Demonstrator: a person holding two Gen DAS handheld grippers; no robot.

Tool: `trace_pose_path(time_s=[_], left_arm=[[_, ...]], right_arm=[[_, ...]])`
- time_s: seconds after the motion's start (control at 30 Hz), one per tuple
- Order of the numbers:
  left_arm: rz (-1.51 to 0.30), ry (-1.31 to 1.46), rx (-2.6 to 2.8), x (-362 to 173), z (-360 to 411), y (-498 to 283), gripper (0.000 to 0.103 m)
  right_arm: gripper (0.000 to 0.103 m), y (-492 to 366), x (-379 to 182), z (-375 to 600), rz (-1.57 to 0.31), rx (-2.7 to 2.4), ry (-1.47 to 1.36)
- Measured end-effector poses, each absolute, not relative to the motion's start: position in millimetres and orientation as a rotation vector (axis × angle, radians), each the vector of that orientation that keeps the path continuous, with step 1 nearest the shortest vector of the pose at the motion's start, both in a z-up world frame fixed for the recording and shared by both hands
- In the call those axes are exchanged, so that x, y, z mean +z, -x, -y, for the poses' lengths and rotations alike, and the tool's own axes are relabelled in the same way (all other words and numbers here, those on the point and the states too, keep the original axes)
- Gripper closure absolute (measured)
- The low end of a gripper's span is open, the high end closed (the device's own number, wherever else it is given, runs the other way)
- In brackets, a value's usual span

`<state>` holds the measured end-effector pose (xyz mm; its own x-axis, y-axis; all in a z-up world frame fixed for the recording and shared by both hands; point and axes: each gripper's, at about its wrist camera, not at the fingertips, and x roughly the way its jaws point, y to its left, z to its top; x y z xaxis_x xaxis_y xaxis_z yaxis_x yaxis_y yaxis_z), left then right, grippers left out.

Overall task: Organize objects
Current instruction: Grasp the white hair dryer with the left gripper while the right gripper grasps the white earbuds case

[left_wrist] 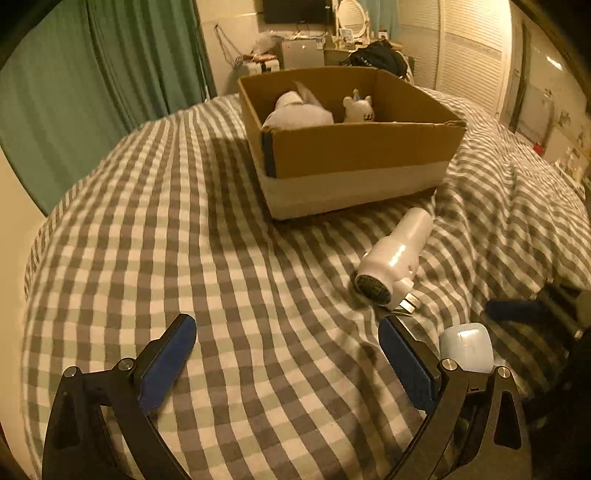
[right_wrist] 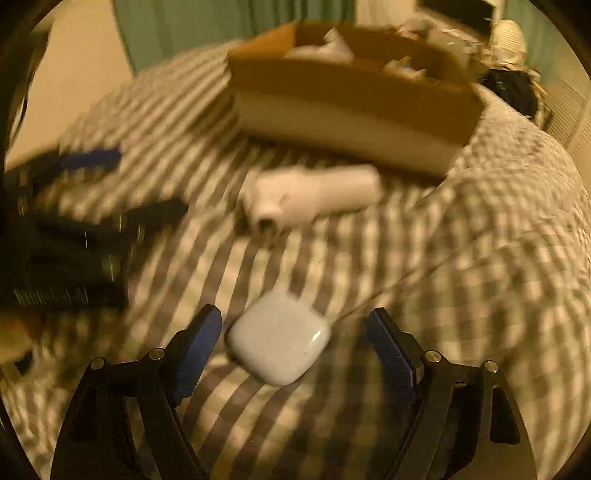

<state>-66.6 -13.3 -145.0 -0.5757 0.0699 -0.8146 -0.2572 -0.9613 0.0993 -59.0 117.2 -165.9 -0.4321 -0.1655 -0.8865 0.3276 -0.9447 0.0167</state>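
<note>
A cardboard box (left_wrist: pixel 365 147) stands on the checked bedspread (left_wrist: pixel 184 240) and holds a white plush (left_wrist: pixel 297 112) and a small white bear toy (left_wrist: pixel 358 107). A white hair dryer (left_wrist: pixel 393 258) lies in front of the box; it also shows in the right wrist view (right_wrist: pixel 314 199). A white earbud case (right_wrist: pixel 279 338) lies between the open fingers of my right gripper (right_wrist: pixel 295 332), apart from both pads. In the left wrist view the case (left_wrist: pixel 467 349) lies just right of my open, empty left gripper (left_wrist: pixel 288 332).
Green curtains (left_wrist: pixel 110 74) hang at the back left. A dresser with a mirror (left_wrist: pixel 351 18) and a black bag (left_wrist: pixel 380 55) stand behind the bed. My left gripper shows blurred at the left of the right wrist view (right_wrist: pixel 122 181). The box also shows there (right_wrist: pixel 351 96).
</note>
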Motion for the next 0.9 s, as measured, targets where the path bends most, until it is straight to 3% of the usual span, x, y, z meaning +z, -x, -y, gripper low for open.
trace_pose_path(time_s=[0.1,0.17,0.43,0.83,0.87,0.9], left_arm=[[-0.282,1.361,2.611,-145.0,16.0,69.2,0.001],[-0.281,1.369,2.607,-145.8,16.6,68.0,0.001],[-0.289,1.402,2.587,-148.2,3.6,79.7,0.001],[-0.438,1.406,2.419,-176.4,-72.2,114.9,0.002],[-0.43,1.438,2.389,-183.1,-74.6,119.2,0.003],[-0.418,1.467,2.36,-189.2,-76.1,122.5,0.012]], right_arm=[[0.025,60.0,-178.9,-108.8,-0.301,-2.393,-1.517],[0.045,59.6,-181.9,-108.8,-0.293,-2.375,-1.52],[0.045,52.8,-154.7,-130.0,-0.174,-2.426,-1.416],[0.045,102.1,-105.7,-191.8,-0.171,-2.644,-1.309],[0.045,106.4,-105.4,-192.9,-0.147,-2.642,-1.31],[0.045,107.7,-105.3,-197.4,-0.119,-2.632,-1.312]])
